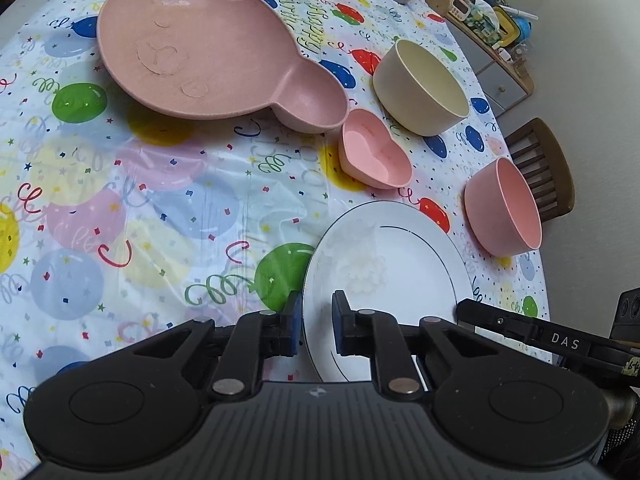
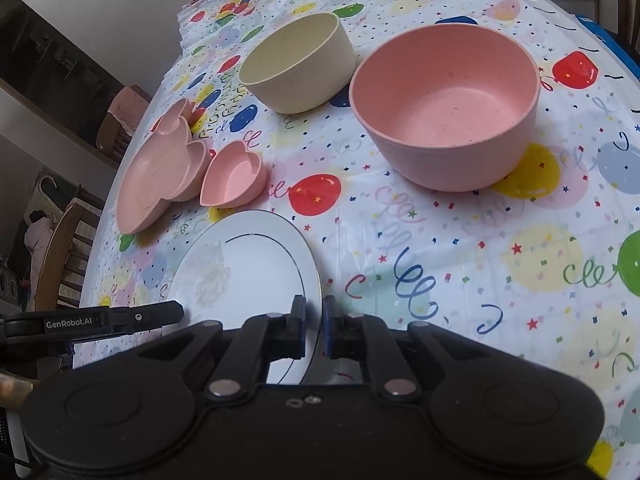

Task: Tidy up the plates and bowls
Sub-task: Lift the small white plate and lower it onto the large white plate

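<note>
The table wears a balloon cloth [image 1: 160, 208]. Far ahead and to the left of the left claw [image 1: 316, 324] sits the big pink bear plate [image 1: 208, 52]. The white plate [image 2: 248, 268] lies right at both claws. The left claw's jaws stand a bit apart around its rim; whether they pinch it is hard to tell. The right claw [image 2: 314, 328] is nearly shut on the plate's edge. Ahead of it sit the pink bowl [image 2: 444, 108], the cream bowl [image 2: 296, 64] and the small heart dish [image 2: 234, 178].
</note>
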Motion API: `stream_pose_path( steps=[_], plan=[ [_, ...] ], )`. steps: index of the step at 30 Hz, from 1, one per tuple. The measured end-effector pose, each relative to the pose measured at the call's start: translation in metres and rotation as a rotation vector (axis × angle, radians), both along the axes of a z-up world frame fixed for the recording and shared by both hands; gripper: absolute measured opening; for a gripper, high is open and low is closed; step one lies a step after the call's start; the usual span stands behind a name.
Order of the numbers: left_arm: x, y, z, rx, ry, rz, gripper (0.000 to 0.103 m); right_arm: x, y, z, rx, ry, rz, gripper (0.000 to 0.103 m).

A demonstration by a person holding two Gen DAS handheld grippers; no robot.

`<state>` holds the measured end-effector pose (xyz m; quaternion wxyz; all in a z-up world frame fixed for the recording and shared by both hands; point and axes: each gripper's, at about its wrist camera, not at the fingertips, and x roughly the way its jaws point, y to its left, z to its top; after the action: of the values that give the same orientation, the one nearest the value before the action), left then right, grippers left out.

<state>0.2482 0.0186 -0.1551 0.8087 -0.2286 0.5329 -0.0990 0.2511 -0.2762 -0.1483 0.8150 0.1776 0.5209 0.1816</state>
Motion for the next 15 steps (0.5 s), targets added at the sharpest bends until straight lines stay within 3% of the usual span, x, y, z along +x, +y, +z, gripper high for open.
stream_pose_path(
  steps=[15],
  plan=[
    [-0.050,0.021,0.040,-0.003,-0.058,0.027,0.015,-0.031,0.010,0.036,0.033,-0.043,0.006,0.006]
  ],
)
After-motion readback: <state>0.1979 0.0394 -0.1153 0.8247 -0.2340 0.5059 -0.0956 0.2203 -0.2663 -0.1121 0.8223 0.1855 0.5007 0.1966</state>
